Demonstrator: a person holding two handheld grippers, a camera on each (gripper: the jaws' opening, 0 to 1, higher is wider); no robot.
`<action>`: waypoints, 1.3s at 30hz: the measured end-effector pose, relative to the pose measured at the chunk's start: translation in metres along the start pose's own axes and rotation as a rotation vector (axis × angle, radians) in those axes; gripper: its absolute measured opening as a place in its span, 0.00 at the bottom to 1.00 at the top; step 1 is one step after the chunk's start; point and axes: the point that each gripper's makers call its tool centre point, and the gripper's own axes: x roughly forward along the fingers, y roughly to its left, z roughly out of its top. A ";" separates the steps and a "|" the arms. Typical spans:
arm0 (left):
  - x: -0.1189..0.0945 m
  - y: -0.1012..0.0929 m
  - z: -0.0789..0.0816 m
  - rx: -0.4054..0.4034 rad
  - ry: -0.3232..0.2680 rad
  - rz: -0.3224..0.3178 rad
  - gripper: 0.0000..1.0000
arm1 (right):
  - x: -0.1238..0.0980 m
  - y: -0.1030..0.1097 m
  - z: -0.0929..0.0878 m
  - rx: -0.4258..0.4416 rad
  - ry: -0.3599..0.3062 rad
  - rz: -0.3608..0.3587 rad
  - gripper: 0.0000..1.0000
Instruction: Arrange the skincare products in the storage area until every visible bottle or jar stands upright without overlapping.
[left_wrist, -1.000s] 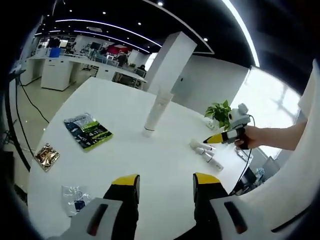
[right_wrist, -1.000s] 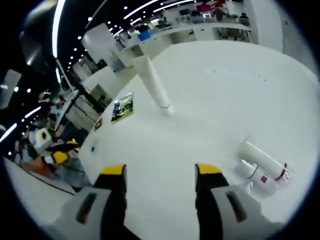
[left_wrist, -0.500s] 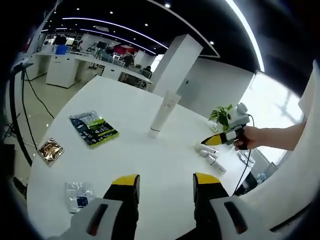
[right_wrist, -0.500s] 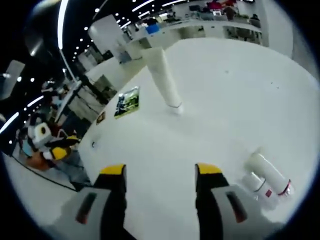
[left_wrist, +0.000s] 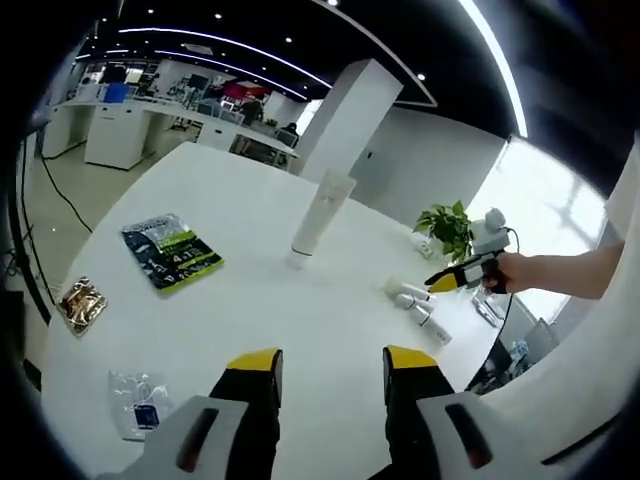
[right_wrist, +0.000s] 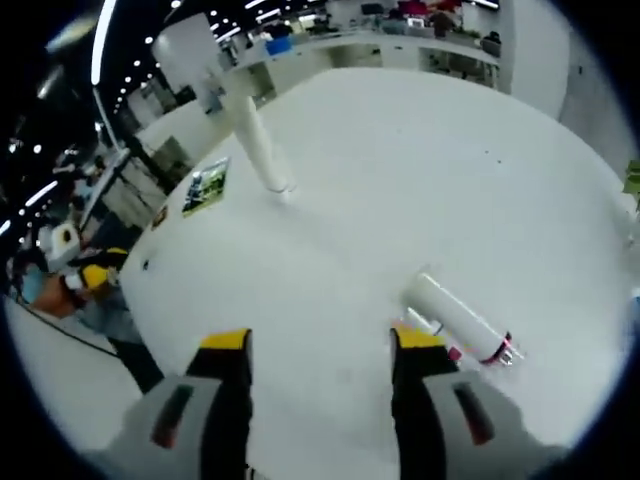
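A tall white tube (left_wrist: 318, 215) stands upright on its cap near the middle of the round white table (left_wrist: 250, 300); the right gripper view has the same tube (right_wrist: 258, 150) farther back. Two or three small white bottles (left_wrist: 415, 303) lie on their sides at the table's right edge. One of them, a white bottle with a red band (right_wrist: 460, 318), lies just beyond my right gripper's right jaw. My right gripper (right_wrist: 322, 345) is open and holds nothing. A hand holds that right gripper (left_wrist: 455, 279) just above the lying bottles. My left gripper (left_wrist: 330, 365) is open over the near table edge.
A green and blue packet (left_wrist: 172, 254) lies flat left of the tube, with a gold packet (left_wrist: 80, 304) and a clear packet (left_wrist: 137, 403) nearer the table's left edge. A potted plant (left_wrist: 447, 225) stands behind the lying bottles. An office with desks lies beyond.
The right gripper has moved closer to the lying bottles, which now sit right by its right jaw. The left view has shifted only a little. Both grippers stay open.
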 end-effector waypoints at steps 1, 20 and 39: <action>0.002 -0.002 0.001 -0.003 -0.004 -0.007 0.41 | -0.007 -0.018 -0.004 0.008 0.003 -0.029 0.52; 0.039 -0.047 -0.013 0.068 0.088 -0.118 0.41 | -0.041 -0.093 -0.073 -0.200 0.181 -0.215 0.35; 0.027 -0.063 -0.016 -0.009 0.048 0.027 0.40 | -0.004 -0.142 -0.020 -0.501 0.283 -0.117 0.27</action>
